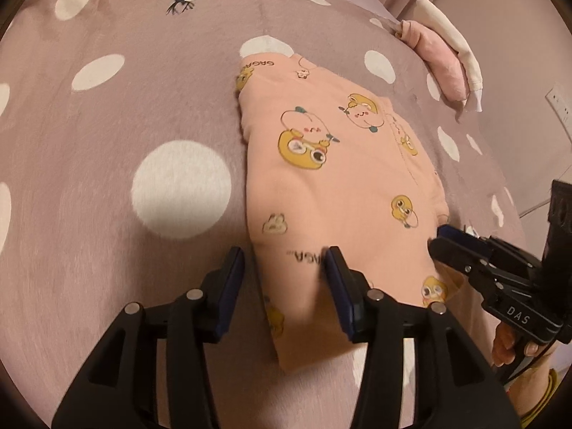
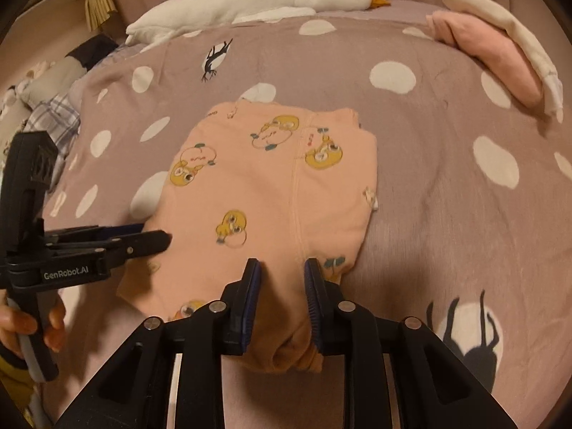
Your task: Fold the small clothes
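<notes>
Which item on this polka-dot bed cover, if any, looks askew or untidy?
The folded peach cartoon-print garment is slightly uneven: a lower layer sticks out at its near left corner. The left gripper and right gripper both straddle its near edge. The folded pink and cream clothes look tidy.

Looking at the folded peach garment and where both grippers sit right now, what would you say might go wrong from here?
1. The left gripper straddles the near left edge of the peach garment; pulling away carelessly may drag the fold open.
2. The right gripper has bunched fabric between its pads at the near edge; if cloth catches, lifting could undo the fold.
3. The garment lies on a soft, uneven polka-dot blanket, so the layers may slump.
</notes>
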Motion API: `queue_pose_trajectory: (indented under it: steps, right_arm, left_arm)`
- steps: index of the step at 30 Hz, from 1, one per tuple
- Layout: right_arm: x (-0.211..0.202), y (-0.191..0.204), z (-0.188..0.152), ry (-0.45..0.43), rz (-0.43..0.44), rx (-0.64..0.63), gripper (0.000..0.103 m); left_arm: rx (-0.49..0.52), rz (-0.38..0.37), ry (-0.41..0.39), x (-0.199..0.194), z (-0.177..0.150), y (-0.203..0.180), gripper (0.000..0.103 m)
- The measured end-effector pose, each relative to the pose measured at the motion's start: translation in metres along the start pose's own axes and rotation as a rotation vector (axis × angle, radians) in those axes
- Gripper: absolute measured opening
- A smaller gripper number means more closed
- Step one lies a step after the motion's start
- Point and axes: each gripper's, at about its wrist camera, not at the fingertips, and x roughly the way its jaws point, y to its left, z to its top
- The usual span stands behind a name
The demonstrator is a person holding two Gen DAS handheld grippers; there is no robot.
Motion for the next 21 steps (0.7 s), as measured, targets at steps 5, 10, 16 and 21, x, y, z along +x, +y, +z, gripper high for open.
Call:
queue_pose_trajectory:
  steps: [5, 10, 16, 21]
  right_arm:
    - [-0.018, -0.017, -0.01, -0.028, 0.057, 0.103, 0.045]
    - [-0.025, -0.051, -0.014, -0.043, 0.193, 0.282, 0.066]
    - [-0.01, -0.07, -0.013, -0.025, 0.277, 0.401, 0.066]
    - [0.01, -0.075, -0.003, -0.014, 0.288, 0.426, 0.066]
  left_arm:
    - [-0.025, -0.04, 0.0, -0.012, -0.011, 0.005, 0.049]
    - [-0.11, -0.123, 0.017, -0.014, -0.013, 0.018, 0.052]
    - [-0.173, -0.172, 0.013, -0.011, -0.008, 0.022, 0.052]
    - [-0.146, -0.181, 0.021, 0.002, 0.002, 0.01, 0.052]
